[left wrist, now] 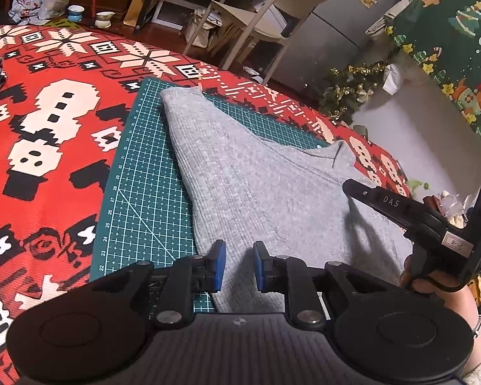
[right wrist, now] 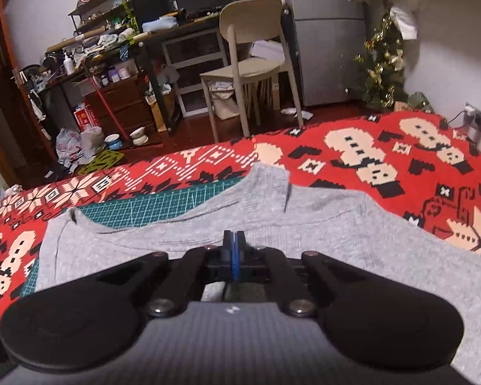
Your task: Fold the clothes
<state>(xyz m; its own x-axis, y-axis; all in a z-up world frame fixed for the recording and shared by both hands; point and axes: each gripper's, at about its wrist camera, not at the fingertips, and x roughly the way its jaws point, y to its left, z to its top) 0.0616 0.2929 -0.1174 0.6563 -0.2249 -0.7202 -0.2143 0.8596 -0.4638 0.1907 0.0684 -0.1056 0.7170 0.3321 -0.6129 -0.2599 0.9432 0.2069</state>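
Grey knit sweater (left wrist: 256, 192) lay partly doubled over on the green cutting mat (left wrist: 138, 173), collar toward 2 o'clock, more folds probably left; left gripper (left wrist: 239, 264) gaped empty, right gripper (right wrist: 233, 243) was clamped shut on nothing I could see.

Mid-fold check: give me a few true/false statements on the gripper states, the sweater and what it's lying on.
1. The left gripper is open, blue pads apart. True.
2. The right gripper is wide open. False: its jaws are closed together, with no cloth visible between them.
3. The grey sweater lies partly on the green cutting mat. True.
4. The sweater is already folded into a neat square. False: it is spread out, with the collar at the far side.
5. The mat sits on a plain white sheet. False: under it is a red patterned blanket.
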